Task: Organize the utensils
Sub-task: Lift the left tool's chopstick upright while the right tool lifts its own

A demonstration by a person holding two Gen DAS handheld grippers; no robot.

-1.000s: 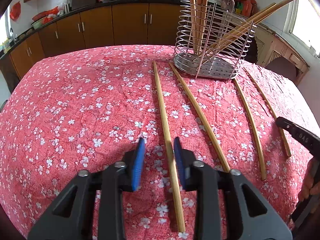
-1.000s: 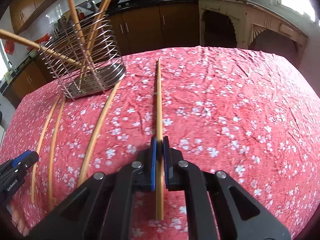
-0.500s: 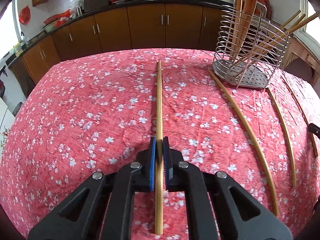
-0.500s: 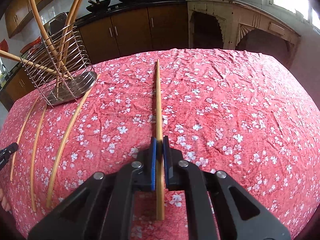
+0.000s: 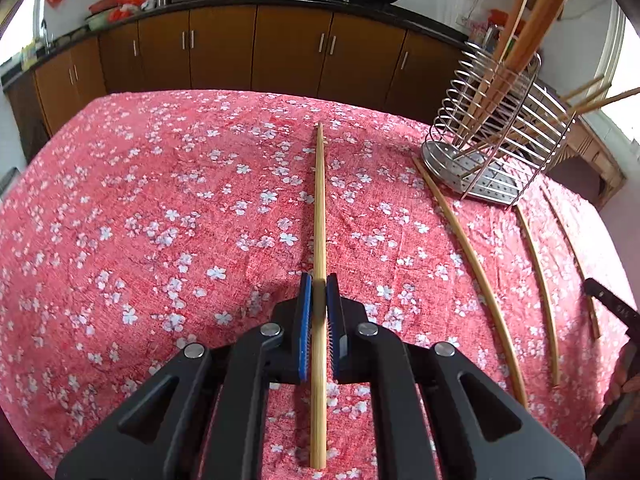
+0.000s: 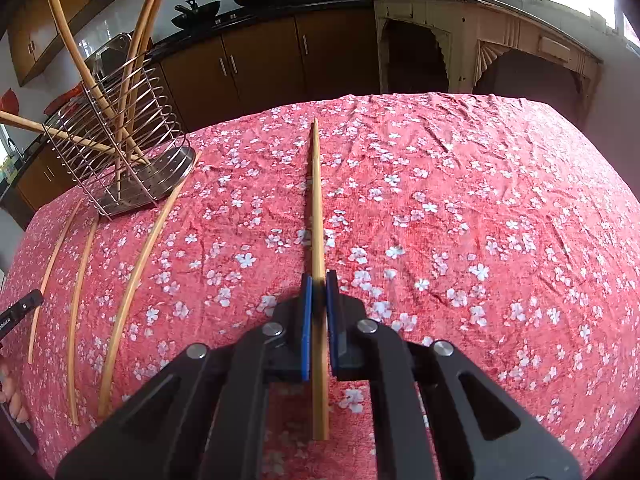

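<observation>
My left gripper (image 5: 319,284) is shut on a long bamboo chopstick (image 5: 319,208) and holds it above the red flowered tablecloth (image 5: 160,220). My right gripper (image 6: 319,282) is shut on another bamboo chopstick (image 6: 316,200), also held over the cloth. A wire utensil holder (image 5: 492,148) with several chopsticks standing in it sits to the right in the left wrist view; it also shows at the left in the right wrist view (image 6: 120,148). Three loose chopsticks (image 5: 476,276) lie on the cloth in front of the holder; they also show in the right wrist view (image 6: 136,276).
Brown kitchen cabinets (image 5: 256,48) with woks on the counter run behind the table. A pale wooden arch piece (image 6: 480,40) stands at the back right. The tip of the other gripper (image 5: 612,308) shows at the right edge of the left wrist view.
My left gripper was open around a chopstick on the cloth; it has shut on it and lifted it, swinging left. My right gripper keeps hold of its chopstick and has risen.
</observation>
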